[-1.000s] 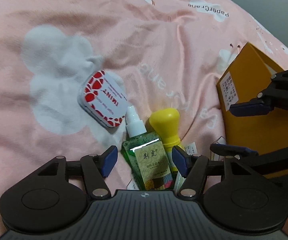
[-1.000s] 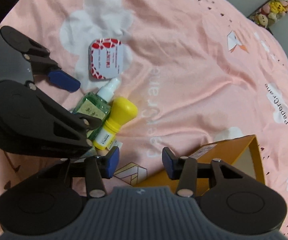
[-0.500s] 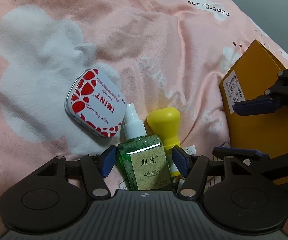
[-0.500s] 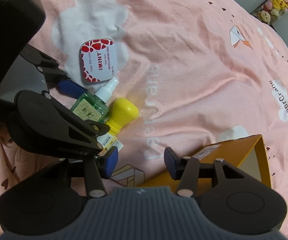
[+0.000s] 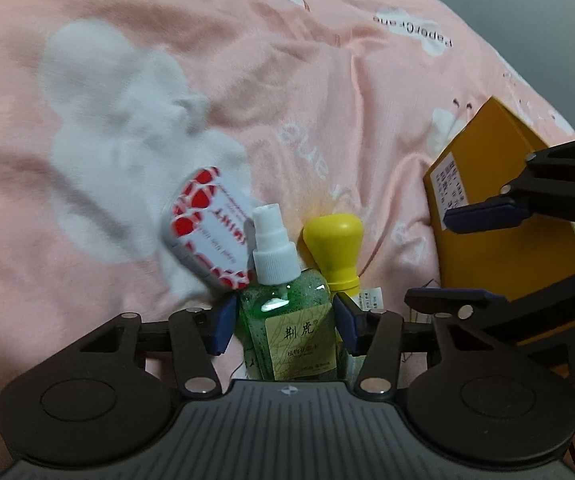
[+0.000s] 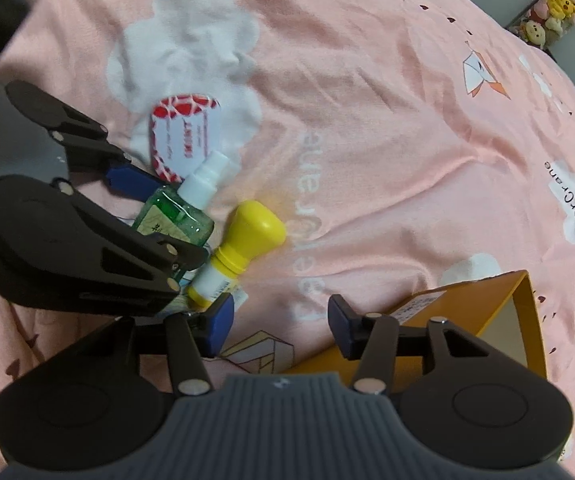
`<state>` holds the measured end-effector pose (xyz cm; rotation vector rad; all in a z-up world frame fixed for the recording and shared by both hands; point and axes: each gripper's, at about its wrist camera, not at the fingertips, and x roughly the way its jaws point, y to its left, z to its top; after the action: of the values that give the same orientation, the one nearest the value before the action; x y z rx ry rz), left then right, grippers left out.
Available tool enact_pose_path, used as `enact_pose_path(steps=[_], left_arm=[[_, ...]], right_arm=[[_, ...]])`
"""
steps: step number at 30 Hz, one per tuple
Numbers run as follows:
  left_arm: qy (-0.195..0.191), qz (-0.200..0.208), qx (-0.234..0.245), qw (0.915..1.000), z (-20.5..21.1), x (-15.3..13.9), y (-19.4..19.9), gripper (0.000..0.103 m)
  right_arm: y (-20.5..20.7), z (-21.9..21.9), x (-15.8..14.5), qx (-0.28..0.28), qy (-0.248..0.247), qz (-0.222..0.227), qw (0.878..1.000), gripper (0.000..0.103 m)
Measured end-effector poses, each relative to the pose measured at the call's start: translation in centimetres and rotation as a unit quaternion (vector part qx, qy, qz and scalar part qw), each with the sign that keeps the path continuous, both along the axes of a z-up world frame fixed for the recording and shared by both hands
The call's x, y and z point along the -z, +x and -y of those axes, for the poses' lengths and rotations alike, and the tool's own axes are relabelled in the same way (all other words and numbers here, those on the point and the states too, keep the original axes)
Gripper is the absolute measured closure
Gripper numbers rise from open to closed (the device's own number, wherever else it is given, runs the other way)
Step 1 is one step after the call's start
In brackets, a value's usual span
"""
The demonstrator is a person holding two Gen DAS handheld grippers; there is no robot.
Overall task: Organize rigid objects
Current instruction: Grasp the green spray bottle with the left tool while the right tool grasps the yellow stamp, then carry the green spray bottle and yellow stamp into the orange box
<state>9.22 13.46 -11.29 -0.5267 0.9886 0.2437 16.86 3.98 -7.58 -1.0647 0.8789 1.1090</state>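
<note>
Three small items: a green spray bottle (image 5: 287,320), a yellow-capped bottle (image 5: 337,252) and a red-and-white mint tin (image 5: 207,232) lie close together on the pink bedsheet (image 5: 327,100); an orange box (image 5: 499,216) lies apart from them
Green spray bottle: at 6 o'clock in the left wrist view, white nozzle pointing to 12; its clear green body sits between the blue pads of the left gripper (image 5: 283,322); a beige label with dark characters faces the camera
Left gripper: jaws closing around the green spray bottle; both pads look to be against its sides, though full pressure cannot be judged
Yellow-capped bottle: just beside the spray bottle at its 3 o'clock side, lying flat; cap toward 12, white-labelled body partly hidden behind the left gripper's pad
Mint tin: at 10 o'clock from the spray nozzle, touching or nearly touching it; blurred; it rests on a white cloud print
Orange box: at 3 o'clock in the left wrist view, a white barcode label on its side; in the right wrist view its open end shows at 4 o'clock
Right gripper (image 6: 277,322): pads spread apart, nothing between them; it hovers over the sheet between the yellow-capped bottle and the orange box; seen from the left wrist view, its pads stand in front of the box
Background: plush toys (image 6: 555,4) on a dark shelf at 1 o'clock in the right wrist view
</note>
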Motion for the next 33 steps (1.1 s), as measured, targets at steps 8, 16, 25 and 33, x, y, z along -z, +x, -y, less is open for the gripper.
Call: enact_pose_path(steps=[8, 16, 25, 33], left_arm=[[0.005, 0.046, -0.027, 0.9986, -0.9, -2.6, -2.7, 0.049], [0.038, 0.065, -0.034, 0.9966, -1.3, -4.0, -3.7, 0.050], [0.042, 0.063, -0.030, 0.9967, -1.3, -3.5, -3.8, 0.050], [0.074, 0.061, -0.016, 0.9953, -0.2, -3.4, -3.6, 0.050]], right_arm=[[0.1, -1.3, -0.6, -0.001, 0.003, -0.026, 1.000, 0.053], [1.8, -3.8, 0.5, 0.074, 0.003, -0.085, 0.994, 0.059], [3.3, -5.9, 3.0, 0.145, -0.022, -0.134, 0.980, 0.058], [3.7, -6.7, 4.4, 0.169, -0.033, -0.132, 0.976, 0.067]])
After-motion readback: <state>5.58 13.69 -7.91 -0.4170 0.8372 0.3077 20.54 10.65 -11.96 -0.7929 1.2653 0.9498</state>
